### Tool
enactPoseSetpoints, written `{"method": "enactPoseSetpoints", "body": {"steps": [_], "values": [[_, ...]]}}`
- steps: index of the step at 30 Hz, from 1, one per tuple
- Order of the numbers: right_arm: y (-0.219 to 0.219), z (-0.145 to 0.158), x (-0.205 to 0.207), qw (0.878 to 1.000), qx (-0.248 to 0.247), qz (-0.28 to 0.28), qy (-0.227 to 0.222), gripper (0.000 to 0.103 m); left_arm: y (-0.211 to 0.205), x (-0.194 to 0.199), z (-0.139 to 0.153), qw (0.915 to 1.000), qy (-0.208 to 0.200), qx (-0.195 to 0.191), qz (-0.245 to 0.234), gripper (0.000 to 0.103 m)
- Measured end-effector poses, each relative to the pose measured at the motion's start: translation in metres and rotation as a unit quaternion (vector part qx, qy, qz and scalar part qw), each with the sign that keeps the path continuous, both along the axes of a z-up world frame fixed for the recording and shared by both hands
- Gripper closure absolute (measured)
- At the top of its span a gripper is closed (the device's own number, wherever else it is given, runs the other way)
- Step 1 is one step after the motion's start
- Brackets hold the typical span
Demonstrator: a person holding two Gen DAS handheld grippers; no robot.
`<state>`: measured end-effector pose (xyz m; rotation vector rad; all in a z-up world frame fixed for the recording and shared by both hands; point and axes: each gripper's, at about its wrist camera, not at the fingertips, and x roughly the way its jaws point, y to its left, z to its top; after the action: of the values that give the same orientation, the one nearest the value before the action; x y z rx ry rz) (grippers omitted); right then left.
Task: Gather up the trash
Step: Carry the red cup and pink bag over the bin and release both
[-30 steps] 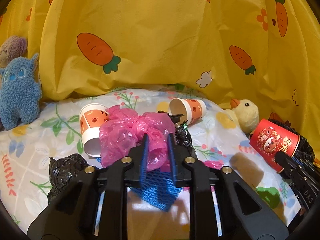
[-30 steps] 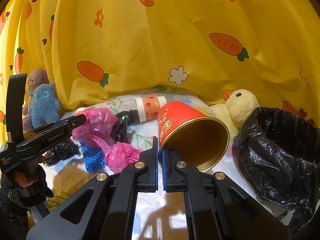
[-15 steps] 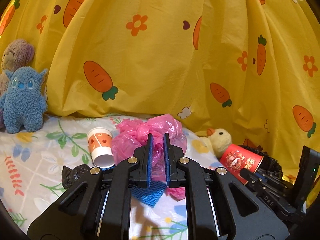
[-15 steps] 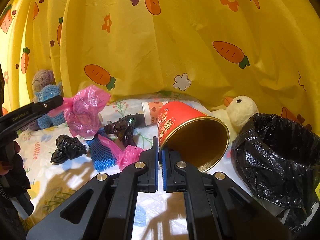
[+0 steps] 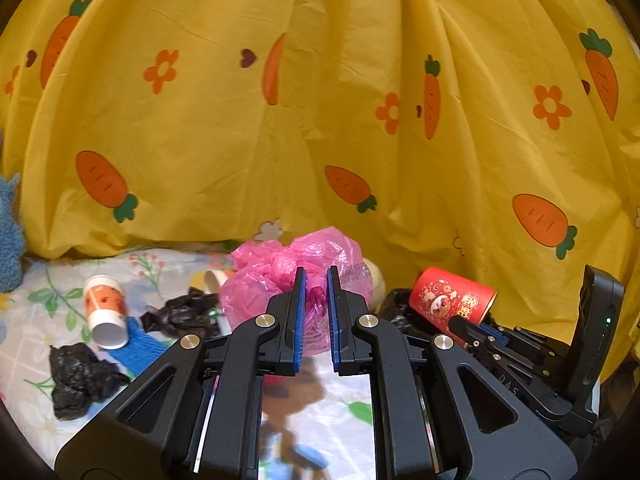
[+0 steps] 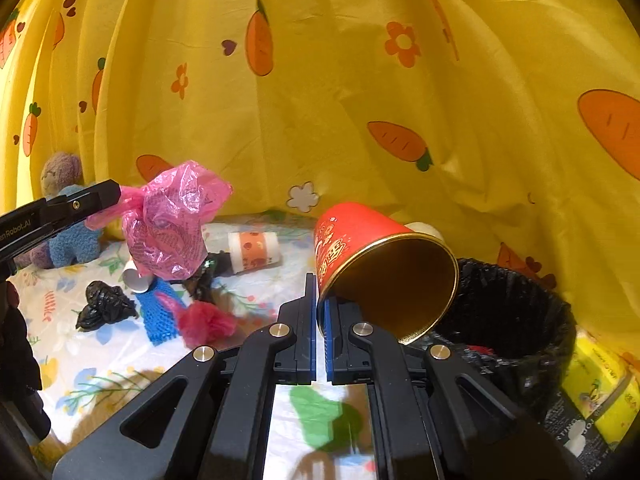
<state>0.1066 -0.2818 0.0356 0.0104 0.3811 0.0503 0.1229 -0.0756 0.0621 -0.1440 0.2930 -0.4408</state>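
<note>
My left gripper [image 5: 316, 280] is shut on a crumpled pink plastic bag [image 5: 272, 280] and holds it in the air above the bed; the bag also shows in the right wrist view [image 6: 168, 224]. My right gripper [image 6: 319, 292] is shut on the rim of a red paper cup [image 6: 384, 268], tilted with its gold inside facing me; the cup also shows in the left wrist view [image 5: 452, 300]. The cup hangs next to the rim of a black-lined trash bin [image 6: 516, 312].
On the floral sheet [image 6: 100, 364] lie an orange-white cup [image 6: 256, 250], a white cup [image 5: 106, 312], a black crumpled bag [image 6: 104, 308], blue foam netting [image 6: 158, 316] and a pink wad [image 6: 206, 320]. Plush toys [image 6: 68, 216] sit at the left. A yellow carrot curtain hangs behind.
My left gripper has lifted the pink bag off the pile and carried it up and right, toward the bin. My right gripper has risen a little with the red cup.
</note>
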Motion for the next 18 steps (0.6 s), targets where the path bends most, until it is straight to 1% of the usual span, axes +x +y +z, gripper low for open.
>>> {"method": "enactPoseSetpoints", "body": {"steps": [5,10,14,18], "values": [[-0.045,0.007,-0.005,0.998,0.002,-0.059,-0.003,0.099,-0.065,0.015,0.0,0.998,0.001,-0.005,-0.063,0.094],[-0.076,0.011,-0.007,0.995,0.004,-0.097,-0.009,0.099,-0.125,0.036,-0.007,0.9935,0.009,-0.005,-0.113,0.094],[-0.092,0.014,-0.006,0.993,0.01,-0.117,-0.017,0.099,-0.163,0.051,-0.019,0.9906,0.019,0.01,-0.135,0.094],[-0.104,0.012,-0.002,0.991,0.013,-0.129,-0.016,0.099,-0.192,0.066,-0.038,0.9848,0.042,0.023,-0.167,0.092]]}}
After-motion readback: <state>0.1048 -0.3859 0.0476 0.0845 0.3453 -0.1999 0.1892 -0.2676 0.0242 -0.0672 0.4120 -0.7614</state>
